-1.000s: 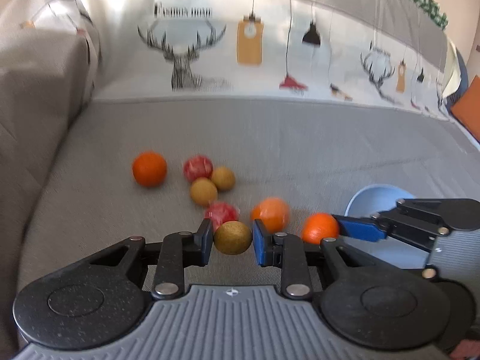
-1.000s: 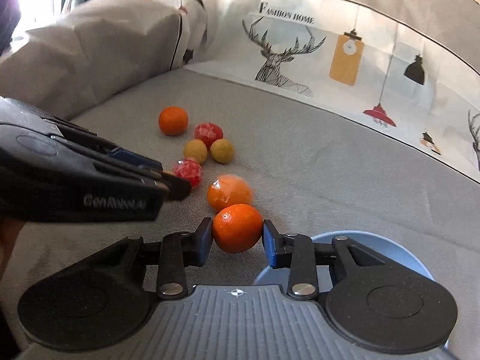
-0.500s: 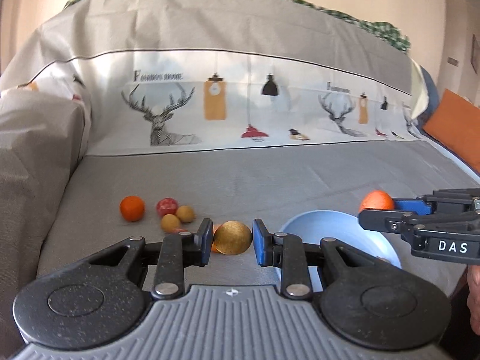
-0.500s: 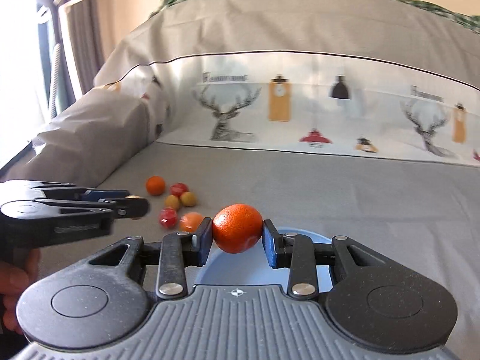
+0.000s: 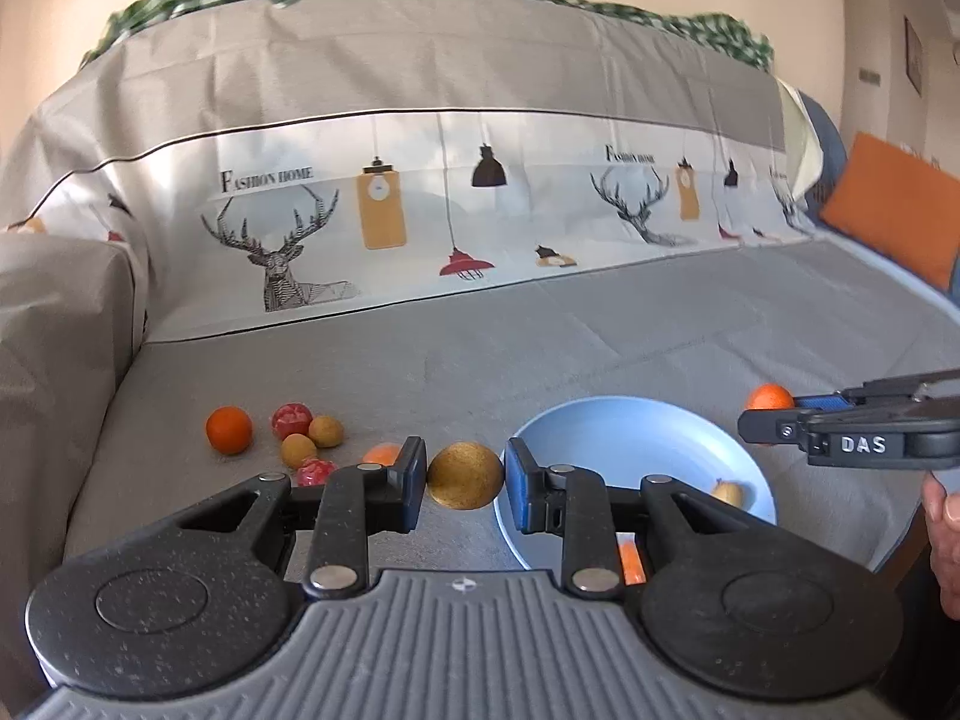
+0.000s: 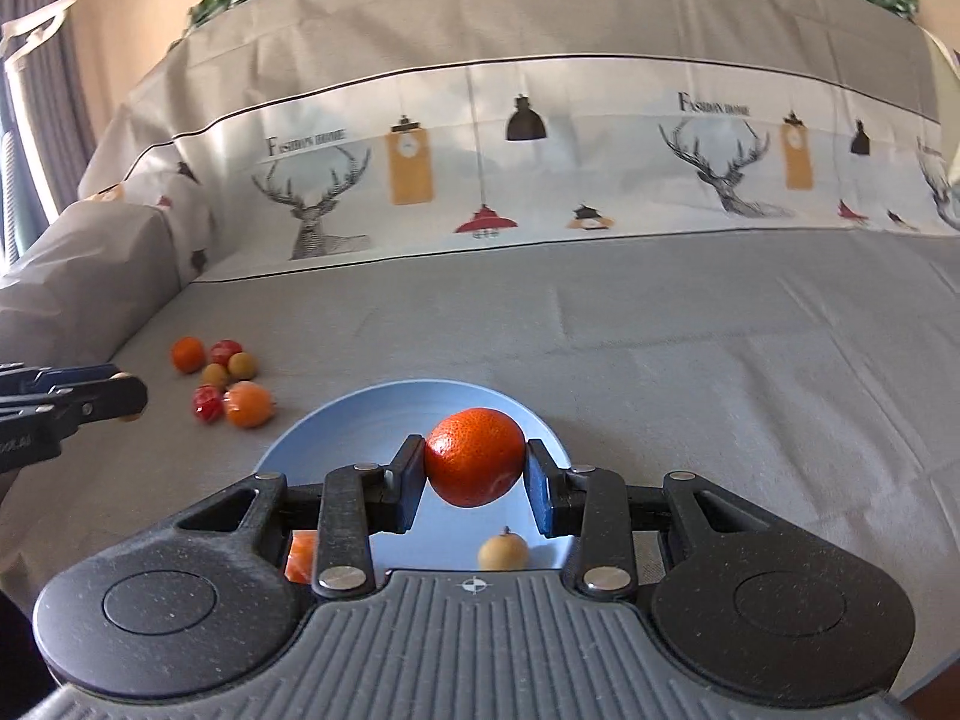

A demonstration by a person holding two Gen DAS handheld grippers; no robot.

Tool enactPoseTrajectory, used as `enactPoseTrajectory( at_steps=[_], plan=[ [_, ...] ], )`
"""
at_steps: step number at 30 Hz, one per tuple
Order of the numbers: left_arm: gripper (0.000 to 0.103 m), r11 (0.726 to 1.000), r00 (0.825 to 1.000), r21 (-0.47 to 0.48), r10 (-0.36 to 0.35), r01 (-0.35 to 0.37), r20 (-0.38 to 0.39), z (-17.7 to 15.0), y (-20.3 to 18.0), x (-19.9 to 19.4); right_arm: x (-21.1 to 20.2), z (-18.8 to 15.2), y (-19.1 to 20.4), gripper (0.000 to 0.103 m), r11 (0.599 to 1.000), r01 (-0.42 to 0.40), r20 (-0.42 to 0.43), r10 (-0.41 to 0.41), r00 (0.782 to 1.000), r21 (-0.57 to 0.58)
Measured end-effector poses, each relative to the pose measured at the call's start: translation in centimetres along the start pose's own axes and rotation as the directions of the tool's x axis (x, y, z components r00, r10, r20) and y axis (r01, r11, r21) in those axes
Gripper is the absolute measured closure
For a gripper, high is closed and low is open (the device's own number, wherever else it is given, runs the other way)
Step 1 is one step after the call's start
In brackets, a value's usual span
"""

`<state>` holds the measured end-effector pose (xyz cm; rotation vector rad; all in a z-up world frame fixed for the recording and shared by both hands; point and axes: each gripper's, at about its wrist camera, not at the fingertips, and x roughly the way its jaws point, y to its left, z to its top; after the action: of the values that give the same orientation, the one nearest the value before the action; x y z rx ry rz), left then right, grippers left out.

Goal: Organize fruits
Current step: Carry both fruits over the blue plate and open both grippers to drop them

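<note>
My left gripper (image 5: 465,477) is shut on a round golden-brown fruit (image 5: 465,475), held above the sofa seat just left of the blue bowl (image 5: 600,426). My right gripper (image 6: 474,468) is shut on an orange (image 6: 475,456) above the blue bowl (image 6: 360,414). The bowl holds a small tan fruit (image 6: 503,552) and an orange piece (image 6: 300,555). On the seat to the left lie an orange (image 5: 228,429), red fruits (image 5: 291,418), tan fruits (image 5: 326,431) and a wrapped orange (image 6: 248,404).
The grey sofa seat (image 5: 540,330) has a padded arm (image 5: 54,330) on the left and a printed backrest (image 5: 450,198) behind. An orange cushion (image 5: 894,204) sits far right. The right gripper body (image 5: 864,435) shows in the left wrist view.
Both grippers have lifted and pulled back from the fruit pile with their fruits. The right gripper now holds the orange over the bowl; the left gripper is beside the bowl.
</note>
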<state>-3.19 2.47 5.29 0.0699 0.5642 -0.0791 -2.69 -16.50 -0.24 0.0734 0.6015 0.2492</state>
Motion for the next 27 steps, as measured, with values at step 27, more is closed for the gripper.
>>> enactPoseTrajectory(
  at_steps=[27],
  plan=[
    [0.072,0.946,1.0,0.325,-0.007,-0.001,0.024,-3.2,-7.8,3.4,3.1,0.1,0.8,0.066,1.0,-0.022,-0.053,0.021,0.998,-0.013]
  ],
)
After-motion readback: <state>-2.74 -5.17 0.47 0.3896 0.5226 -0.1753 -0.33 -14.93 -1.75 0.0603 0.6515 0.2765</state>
